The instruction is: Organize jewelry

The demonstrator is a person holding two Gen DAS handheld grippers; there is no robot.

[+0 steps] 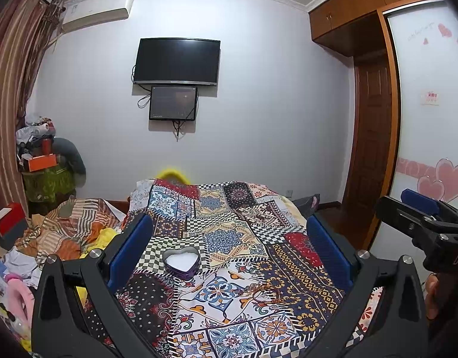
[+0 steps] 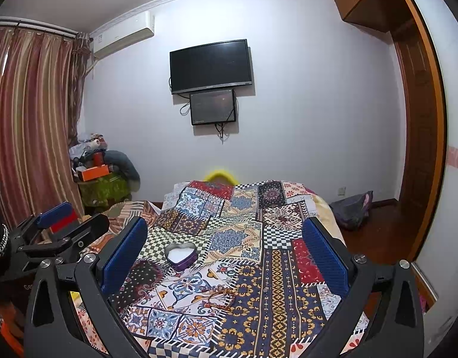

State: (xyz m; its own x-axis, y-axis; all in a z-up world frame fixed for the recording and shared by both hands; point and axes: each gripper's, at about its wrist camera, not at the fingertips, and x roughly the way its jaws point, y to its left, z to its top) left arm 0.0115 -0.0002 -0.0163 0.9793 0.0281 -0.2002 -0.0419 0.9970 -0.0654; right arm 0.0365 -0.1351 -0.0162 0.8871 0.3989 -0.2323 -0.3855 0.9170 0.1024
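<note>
Bracelet (image 1: 266, 294) of brown beads lies loose on patchwork bedspread (image 1: 229, 229), just nearer camera than heart-shaped tin (image 1: 181, 263). Tin sits open, white lining showing, purple wall. Left tongs (image 1: 229, 253) spread wide, empty, held above bed. Right tongs (image 2: 226, 253) likewise spread wide, grasping nothing. Bracelet and tin apart, not touching.

Bracelet (image 2: 220, 296) on patchwork cloth (image 2: 276, 271): thin, beads merge into the print, outline unclear. Yellow object (image 1: 170, 174) behind the bed's far end, blurred, mostly hidden. Right gripper (image 1: 419, 217) cut off at left view's edge. Clutter pile (image 1: 41, 149) by curtain: items too small to tell apart.
</note>
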